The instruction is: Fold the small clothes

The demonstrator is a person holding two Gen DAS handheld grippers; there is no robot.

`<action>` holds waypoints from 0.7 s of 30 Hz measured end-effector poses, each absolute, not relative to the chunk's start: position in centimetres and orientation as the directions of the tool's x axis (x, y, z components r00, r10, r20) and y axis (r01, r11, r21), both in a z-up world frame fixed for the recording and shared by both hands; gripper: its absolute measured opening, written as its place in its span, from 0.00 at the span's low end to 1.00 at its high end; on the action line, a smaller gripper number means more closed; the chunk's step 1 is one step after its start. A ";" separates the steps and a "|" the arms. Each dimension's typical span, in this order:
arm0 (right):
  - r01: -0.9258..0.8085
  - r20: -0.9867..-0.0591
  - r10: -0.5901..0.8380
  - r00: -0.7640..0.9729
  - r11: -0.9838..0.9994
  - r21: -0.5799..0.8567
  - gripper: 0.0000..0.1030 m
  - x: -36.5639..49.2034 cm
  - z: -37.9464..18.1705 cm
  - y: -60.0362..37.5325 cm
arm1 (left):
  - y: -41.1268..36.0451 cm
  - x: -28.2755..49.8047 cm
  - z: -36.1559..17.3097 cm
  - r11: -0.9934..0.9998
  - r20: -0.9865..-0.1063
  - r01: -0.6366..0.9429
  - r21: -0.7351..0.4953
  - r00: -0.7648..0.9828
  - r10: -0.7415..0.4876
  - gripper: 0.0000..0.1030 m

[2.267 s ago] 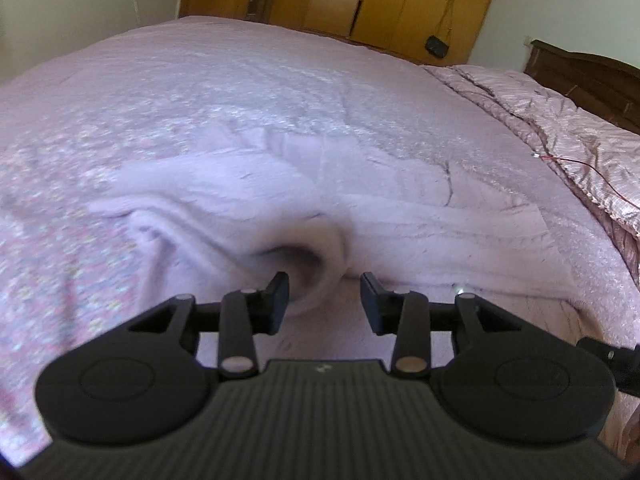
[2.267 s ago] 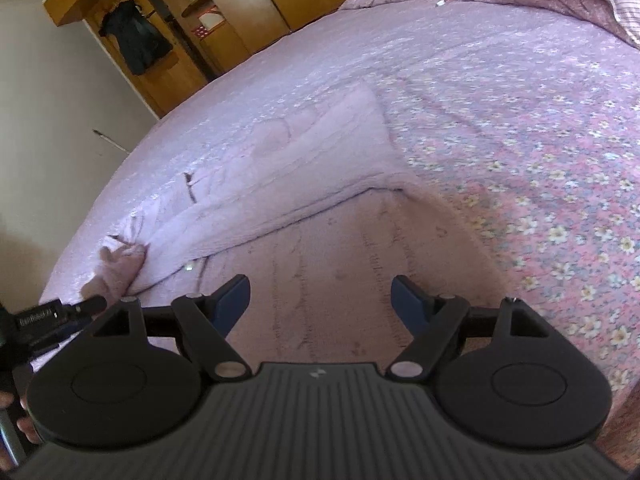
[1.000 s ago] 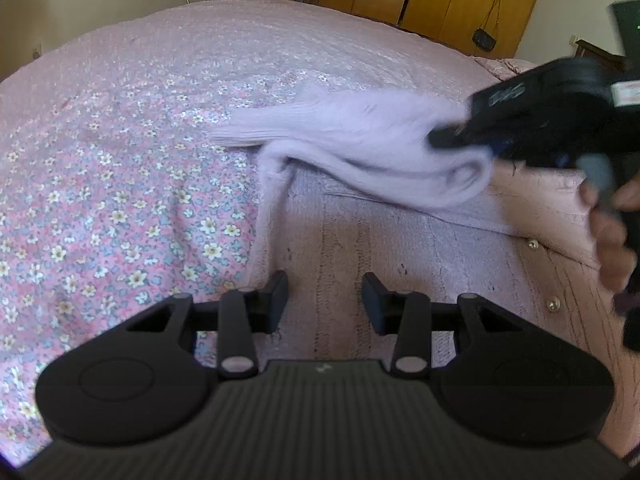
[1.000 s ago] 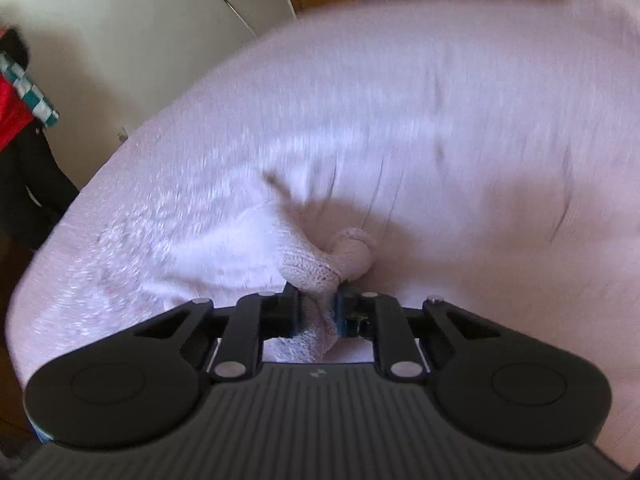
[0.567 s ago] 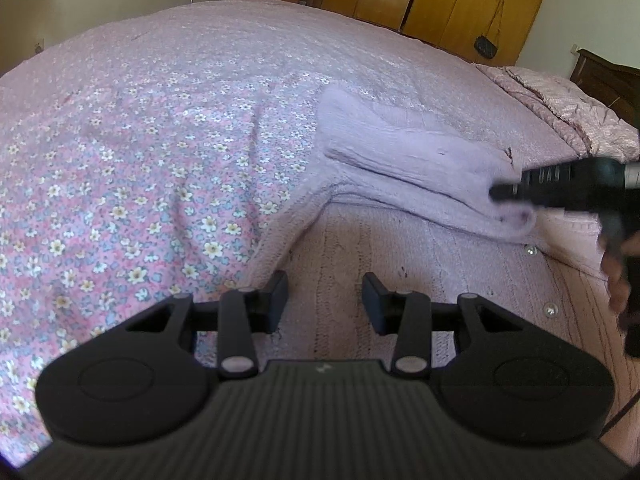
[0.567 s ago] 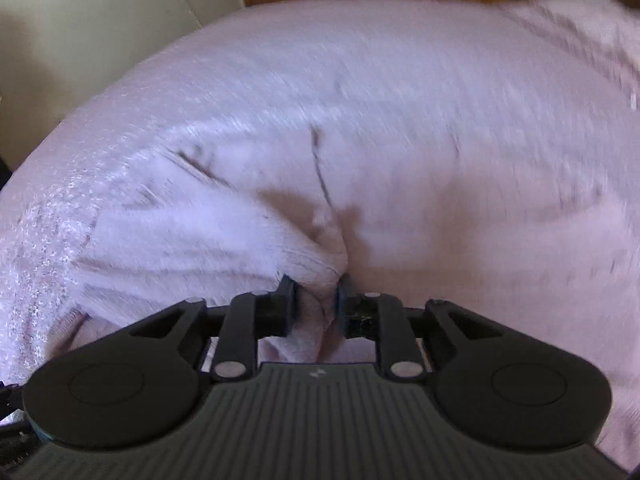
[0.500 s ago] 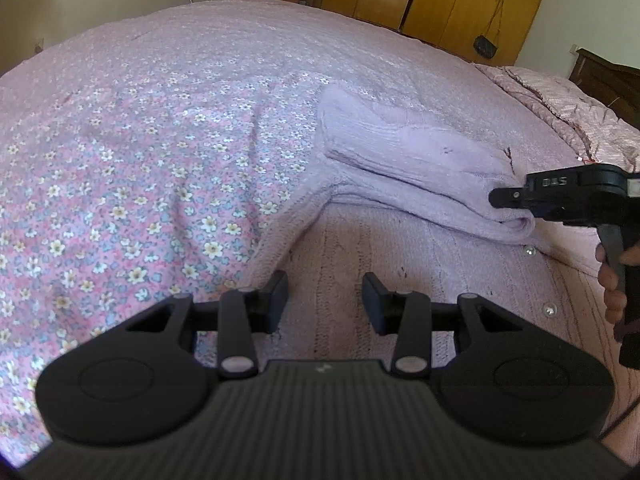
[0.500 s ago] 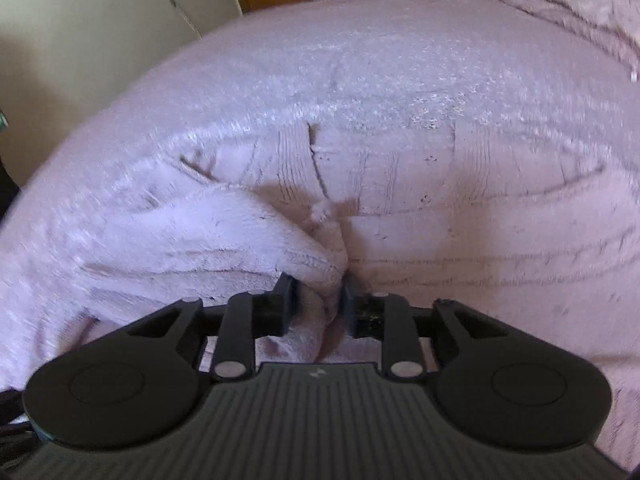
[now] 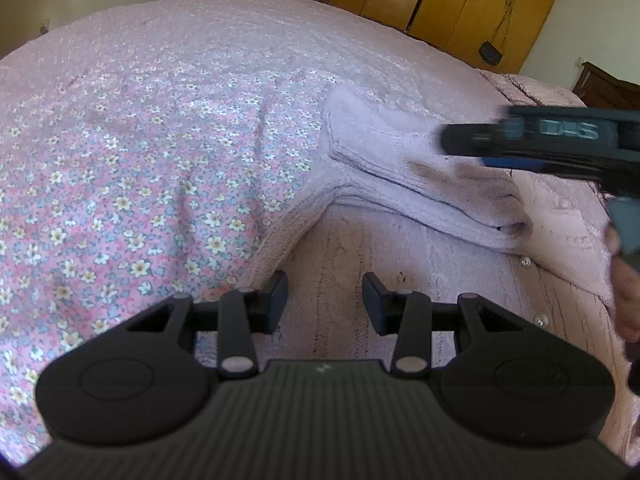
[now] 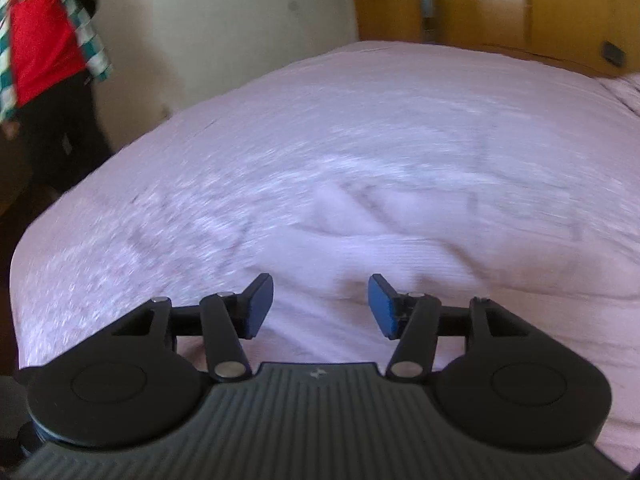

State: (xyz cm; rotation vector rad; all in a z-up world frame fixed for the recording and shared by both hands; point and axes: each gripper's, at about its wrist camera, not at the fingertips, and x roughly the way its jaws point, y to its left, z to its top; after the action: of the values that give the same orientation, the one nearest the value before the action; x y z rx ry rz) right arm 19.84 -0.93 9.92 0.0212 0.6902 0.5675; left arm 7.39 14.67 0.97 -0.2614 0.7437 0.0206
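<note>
Sleeve [image 9: 424,184] folded across cardigan [image 9: 360,288], cuff pointing right

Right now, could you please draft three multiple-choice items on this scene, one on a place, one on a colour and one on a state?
1. Where does the folded sleeve lie?
A. across the cardigan's body
B. on the floor
C. on the wardrobe

2. What colour is the cardigan?
A. navy
B. pale lilac-pink
C. green

3. How does the right gripper stand?
A. shut on the sleeve
B. open, holding nothing
C. out of view

Answers:
1. A, since the left wrist view shows the sleeve laid over the knit body on the floral bedspread.
2. B, as the knit reads pale lilac-pink.
3. B, because its blue-padded jaws stand apart with only fabric behind them; the left gripper is open too.
</note>
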 end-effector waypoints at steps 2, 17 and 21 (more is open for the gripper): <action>-0.519 -0.615 0.513 0.599 0.833 0.189 0.59 20.4 9.2 1.1 | 14.4 7.3 0.9 0.971 -0.670 -0.103 -0.215 0.739 -0.070 0.42; -0.471 -0.624 0.455 0.636 0.868 0.153 0.09 22.9 7.8 3.4 | 14.0 6.9 0.7 0.980 -0.659 -0.077 -0.181 0.749 -0.063 0.42; -0.425 -0.513 0.447 0.733 0.890 0.168 0.08 22.0 11.4 -1.1 | 14.2 6.9 0.7 0.978 -0.659 -0.082 -0.193 0.749 -0.068 0.42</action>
State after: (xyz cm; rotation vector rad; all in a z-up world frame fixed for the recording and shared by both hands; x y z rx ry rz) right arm 22.00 -1.11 11.39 0.0409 0.5741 0.4795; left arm 6.86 14.16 0.69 -0.2162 0.7256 0.0076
